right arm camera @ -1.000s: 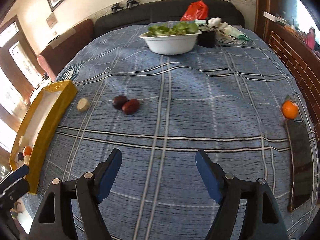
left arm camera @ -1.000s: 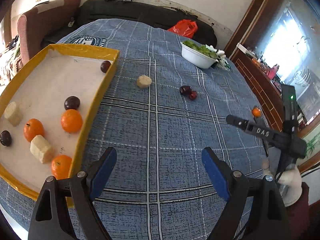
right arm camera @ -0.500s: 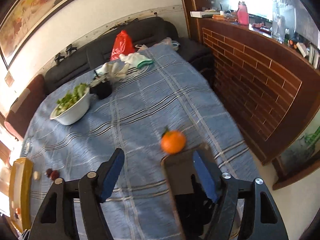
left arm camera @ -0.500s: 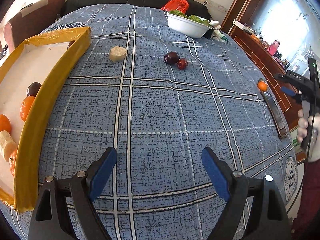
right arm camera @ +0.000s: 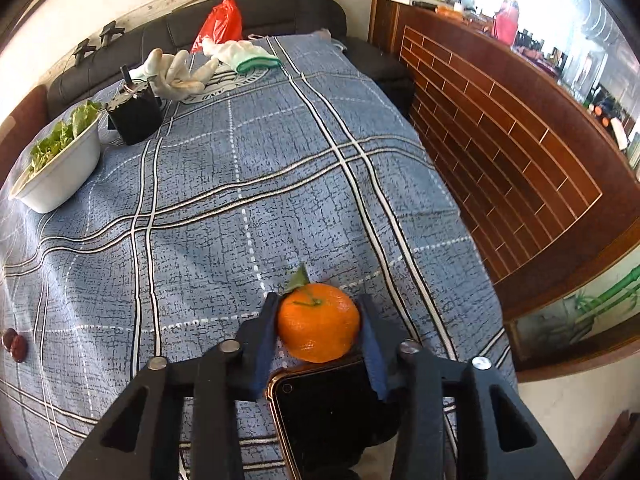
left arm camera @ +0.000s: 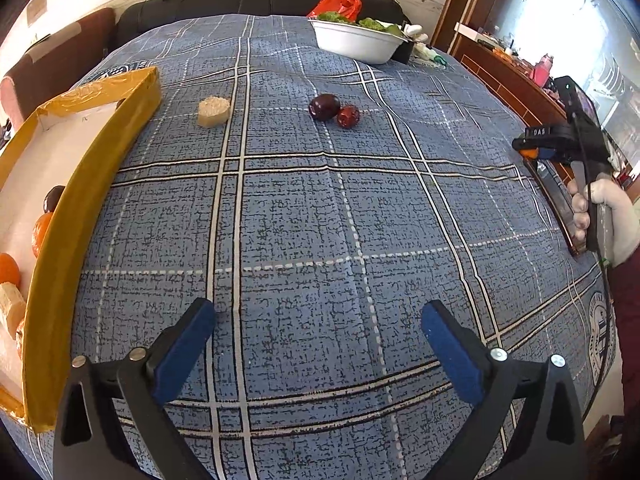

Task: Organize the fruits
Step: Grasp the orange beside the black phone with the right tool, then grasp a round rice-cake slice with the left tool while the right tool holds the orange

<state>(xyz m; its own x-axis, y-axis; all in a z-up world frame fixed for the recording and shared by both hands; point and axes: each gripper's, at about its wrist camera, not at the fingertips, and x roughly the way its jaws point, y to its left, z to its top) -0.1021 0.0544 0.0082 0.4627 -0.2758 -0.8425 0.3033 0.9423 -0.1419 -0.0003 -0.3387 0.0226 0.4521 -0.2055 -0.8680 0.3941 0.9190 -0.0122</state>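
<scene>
— 2 grippers are in play. What is the right gripper (right arm camera: pixel 319 322) doing?

— Its jaws have just been closing, and the blue pads now sit against both sides of the tangerine (right arm camera: pixel 318 322), which rests on the blue checked tablecloth (right arm camera: pixel 248 200) at the table's right edge, touching the top of a dark phone (right arm camera: pixel 332 408). A white-gloved hand (left arm camera: pixel 612 216) holds that gripper.

— And the left gripper (left arm camera: pixel 318 344)?

— Its jaws have just been opening and stand wide apart over bare cloth, with nothing between them.

— Where is the rest of the fruit?

— The yellow tray (left arm camera: pixel 100 168) lies at the left edge, holding more tangerines, a dark plum and pale fruit chunks. On the cloth, 1 pale chunk (left arm camera: pixel 214 111) lies just beside the tray's far corner. Further right, a dark plum (left arm camera: pixel 324 106) and a red date (left arm camera: pixel 347 116) touch each other. A white bowl of greens (left arm camera: pixel 354 42) stands at the far side.
</scene>
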